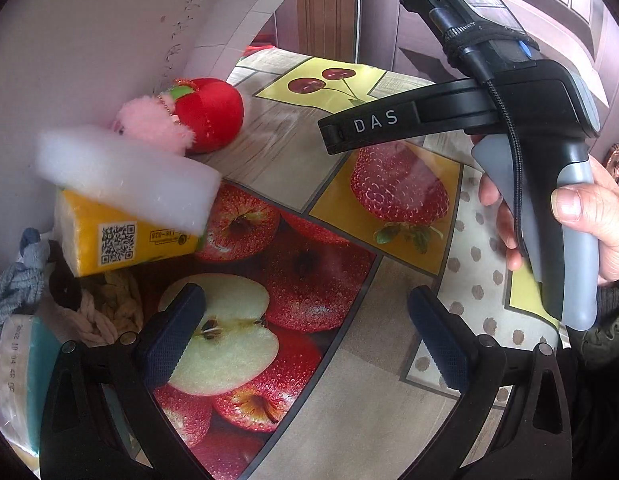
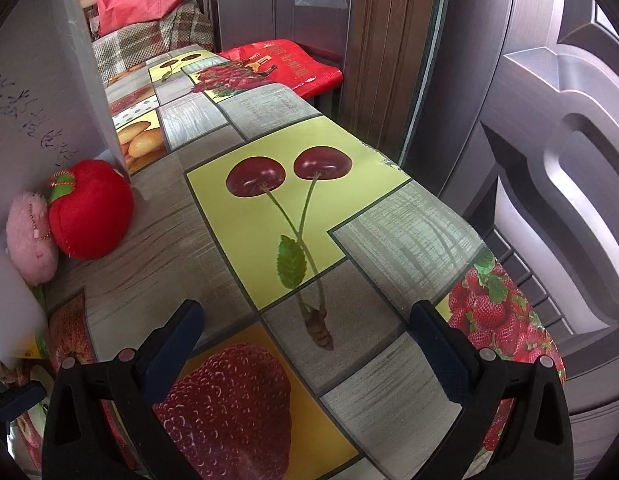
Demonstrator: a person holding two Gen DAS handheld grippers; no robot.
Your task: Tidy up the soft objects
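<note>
A red plush apple and a pink fluffy toy rest against the wall at the table's left. In front of them a white sponge block lies tilted on a yellow tissue pack. A grey knitted cloth, a braided rope and a teal-and-white pack crowd the near left. My left gripper is open over the printed apples, holding nothing. My right gripper is open above the cherry print, also with nothing in it.
The table wears a fruit-print oilcloth and runs along a white wall. The right gripper's body, held by a hand, hangs over the right side in the left wrist view. A red bag and a brown door stand beyond.
</note>
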